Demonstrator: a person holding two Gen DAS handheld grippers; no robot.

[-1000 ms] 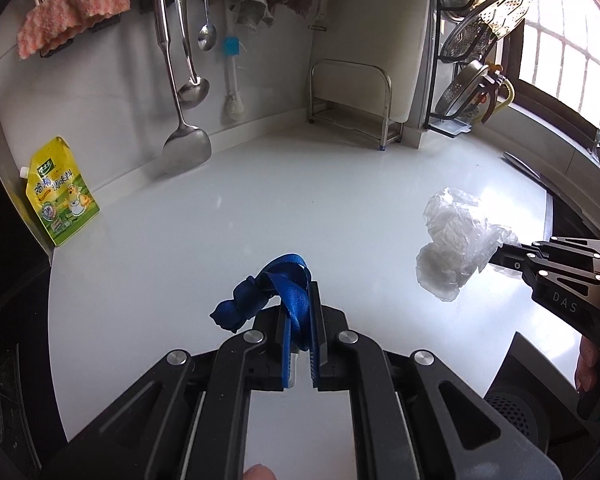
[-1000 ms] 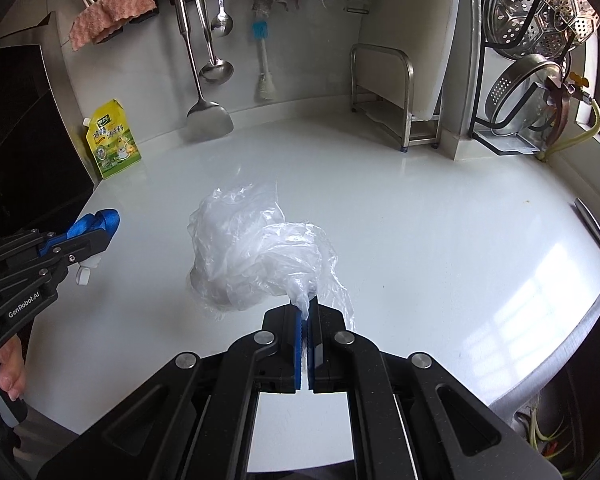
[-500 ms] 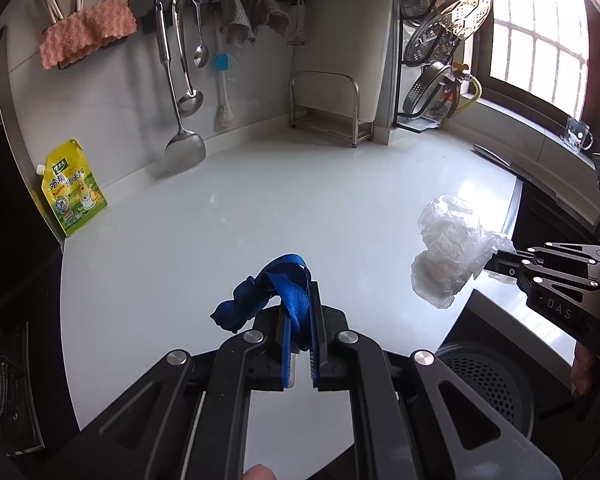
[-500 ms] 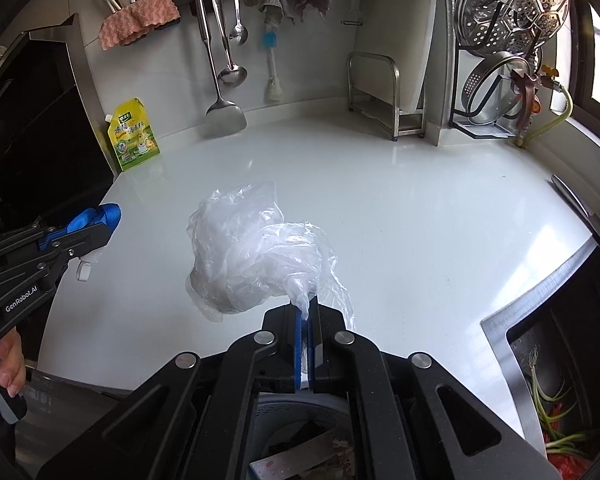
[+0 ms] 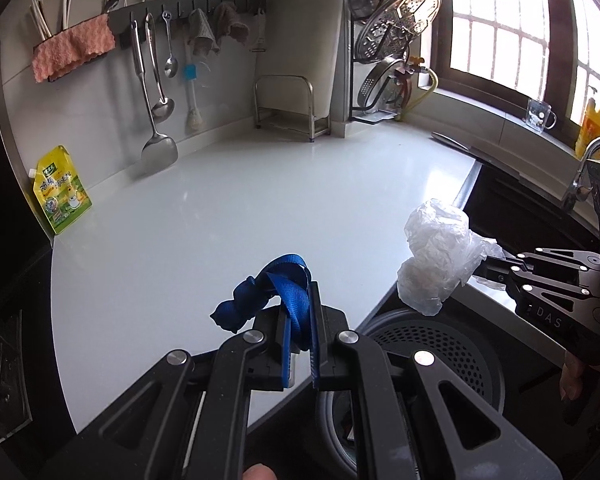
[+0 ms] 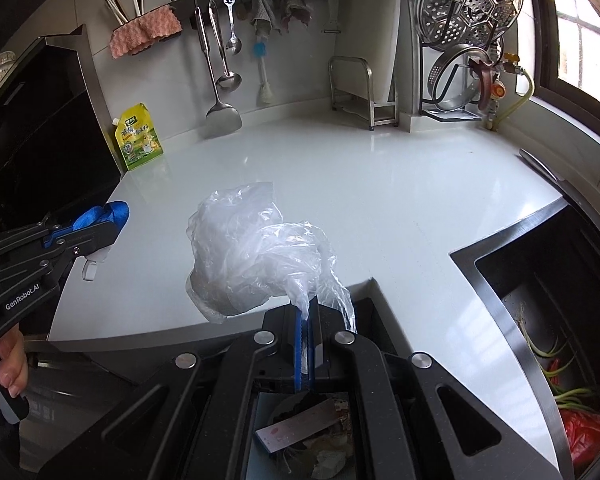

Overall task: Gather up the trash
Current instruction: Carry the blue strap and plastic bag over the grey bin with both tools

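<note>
My left gripper [image 5: 300,312] is shut on a knotted blue strap [image 5: 268,296] and holds it over the front edge of the white counter [image 5: 240,208]. It also shows in the right wrist view [image 6: 96,232] at the left with the strap [image 6: 100,214]. My right gripper [image 6: 306,320] is shut on a crumpled clear plastic bag [image 6: 252,252], held above the counter's front edge. The bag [image 5: 436,256] and right gripper [image 5: 496,268] show at the right of the left wrist view. A grey trash bin [image 5: 432,348] stands below, with trash inside [image 6: 300,428].
A yellow pouch [image 5: 60,192] leans at the back left. Utensils [image 5: 156,92] hang on the wall rail. A metal rack [image 5: 288,108] and steamer trays [image 6: 468,12] stand at the back. A sink [image 6: 560,320] with scraps lies right.
Both grippers have drawn back from over the counter toward its front edge with their loads. The trash bin and the sink have come into view below.
</note>
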